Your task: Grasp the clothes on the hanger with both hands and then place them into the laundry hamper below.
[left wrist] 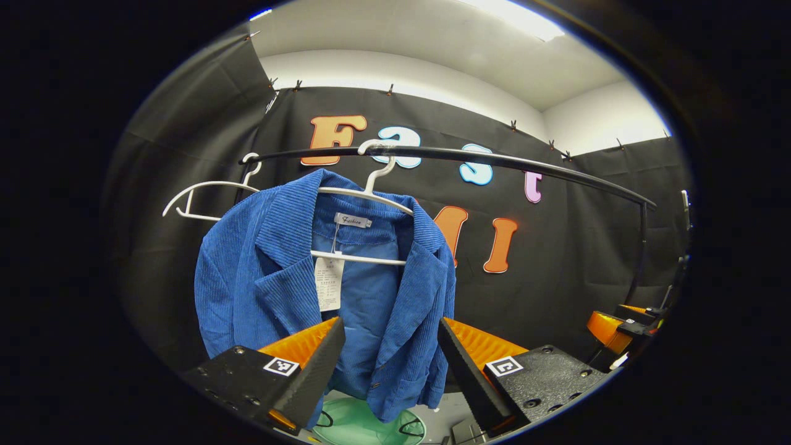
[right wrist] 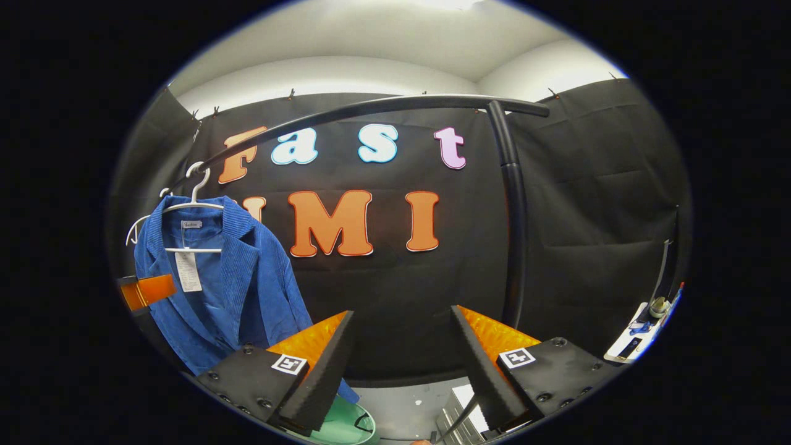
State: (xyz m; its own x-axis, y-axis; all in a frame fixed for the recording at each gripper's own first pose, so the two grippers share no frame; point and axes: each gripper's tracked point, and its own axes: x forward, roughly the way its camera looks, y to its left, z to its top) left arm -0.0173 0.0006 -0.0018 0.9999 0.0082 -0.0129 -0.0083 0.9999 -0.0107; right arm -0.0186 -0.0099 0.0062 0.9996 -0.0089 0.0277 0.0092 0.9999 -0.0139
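Observation:
A blue corduroy jacket (left wrist: 266, 278) hangs on a white hanger (left wrist: 371, 185) from a black rail (left wrist: 494, 162). My left gripper (left wrist: 390, 334) is open just in front of the jacket's lower front, nothing between its fingers. Below the jacket lies the green laundry hamper (left wrist: 358, 425), partly hidden. In the right gripper view the jacket (right wrist: 247, 290) hangs at the far left, and the right gripper (right wrist: 403, 324) stands open well to its right, facing the black wall. The hamper's green rim (right wrist: 340, 426) shows under its left finger. The left gripper's orange part (right wrist: 148, 290) overlaps the jacket's left side.
An empty white hanger (left wrist: 204, 194) hangs left of the jacket on the rail. The rail's upright post (right wrist: 514, 235) stands right of centre in the right gripper view. The right gripper (left wrist: 621, 327) appears at the far right of the left gripper view. A white unit (right wrist: 463, 408) sits on the floor.

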